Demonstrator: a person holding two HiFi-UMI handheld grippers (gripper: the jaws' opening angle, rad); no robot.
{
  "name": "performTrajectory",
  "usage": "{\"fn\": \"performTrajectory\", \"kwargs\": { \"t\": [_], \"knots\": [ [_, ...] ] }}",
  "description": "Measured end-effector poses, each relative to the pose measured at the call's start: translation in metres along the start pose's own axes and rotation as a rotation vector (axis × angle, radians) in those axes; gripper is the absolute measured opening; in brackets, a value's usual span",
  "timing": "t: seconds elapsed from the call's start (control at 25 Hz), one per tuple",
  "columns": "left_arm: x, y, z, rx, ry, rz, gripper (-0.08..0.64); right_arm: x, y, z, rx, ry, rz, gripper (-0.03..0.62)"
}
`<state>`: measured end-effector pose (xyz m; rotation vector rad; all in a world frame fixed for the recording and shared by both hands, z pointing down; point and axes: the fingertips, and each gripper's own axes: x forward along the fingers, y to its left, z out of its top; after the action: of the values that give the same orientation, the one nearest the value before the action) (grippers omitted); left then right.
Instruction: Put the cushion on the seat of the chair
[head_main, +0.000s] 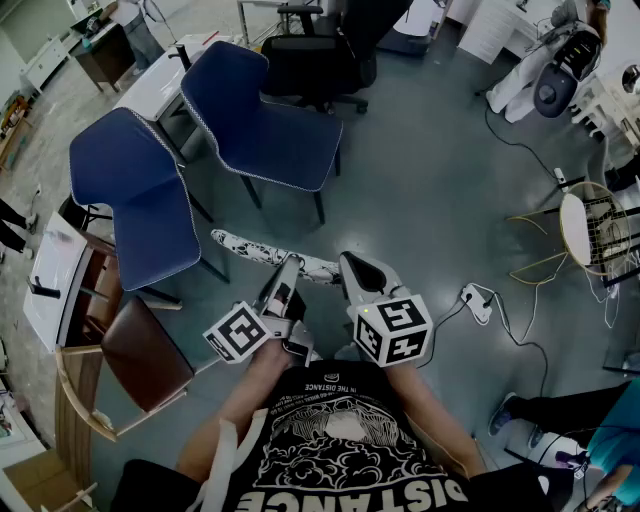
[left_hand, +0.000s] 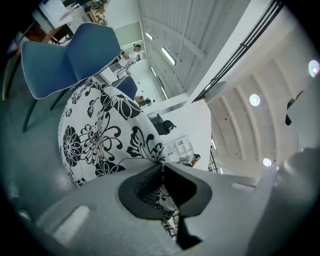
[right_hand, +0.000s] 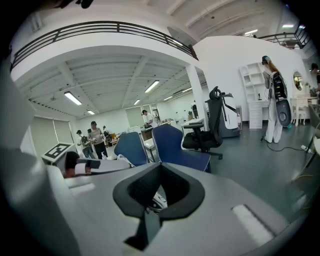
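**Cushion Aloft, Chairs Waiting**

A person stands on the grey floor (head_main: 430, 190) holding a black-and-white flowered cushion (head_main: 262, 250) out in front of the body. It is off the ground, edge-on to the head view, and well apart from any seat.

The left gripper (head_main: 287, 270) has its jaws pressed together on the cushion's near edge. Its own view shows the cloth pinched between them, with the rest of the cushion spreading out beyond. The right gripper (head_main: 352, 268) is closed as well, at the cushion's right end. A scrap of the flowered fabric shows in the hollow behind its meeting tips, so it looks to be pinching a corner there.

Ahead and to the left stand two chairs side by side, the nearer blue chair (head_main: 150, 215) and the farther blue chair (head_main: 262, 120), both with bare seats. A brown wooden chair (head_main: 145, 355) sits close by at the person's left. Nothing here settles which of these chairs is meant, though the cushion lies nearest the two blue ones.

The step in hand appears to be the carry: the cushion is lifted and gripped at two points but not yet over a seat. The next move likely calls for bringing both grippers forward and left together and keeping the cushion level over the chosen seat. It would then be lowered flat before either gripper lets go, since the soft cloth may sag or slip if one side is freed first.
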<state>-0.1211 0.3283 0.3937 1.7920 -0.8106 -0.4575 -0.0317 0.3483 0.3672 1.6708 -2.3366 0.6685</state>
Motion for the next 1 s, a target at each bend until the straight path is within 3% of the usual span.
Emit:
{"fn": "performTrajectory", "kwargs": {
  "t": [0.24,0.64,0.76,1.0],
  "knots": [
    [-0.005,0.010,0.002,0.007,0.004,0.034,0.009,0.004,0.003,-0.003,0.006,0.002,0.003,-0.002],
    [0.009,0.027,0.006,-0.042,-0.043,0.079,0.009,0.025,-0.009,-0.006,0.019,0.038,0.071,0.000],
    [0.023,0.032,0.009,-0.091,-0.074,0.088,0.009,0.040,-0.025,0.002,0.034,0.046,0.088,-0.002],
    [0.044,0.054,0.024,-0.029,-0.101,0.209,0.009,0.074,-0.051,0.018,0.056,0.068,0.148,-0.002]
  ]
}}
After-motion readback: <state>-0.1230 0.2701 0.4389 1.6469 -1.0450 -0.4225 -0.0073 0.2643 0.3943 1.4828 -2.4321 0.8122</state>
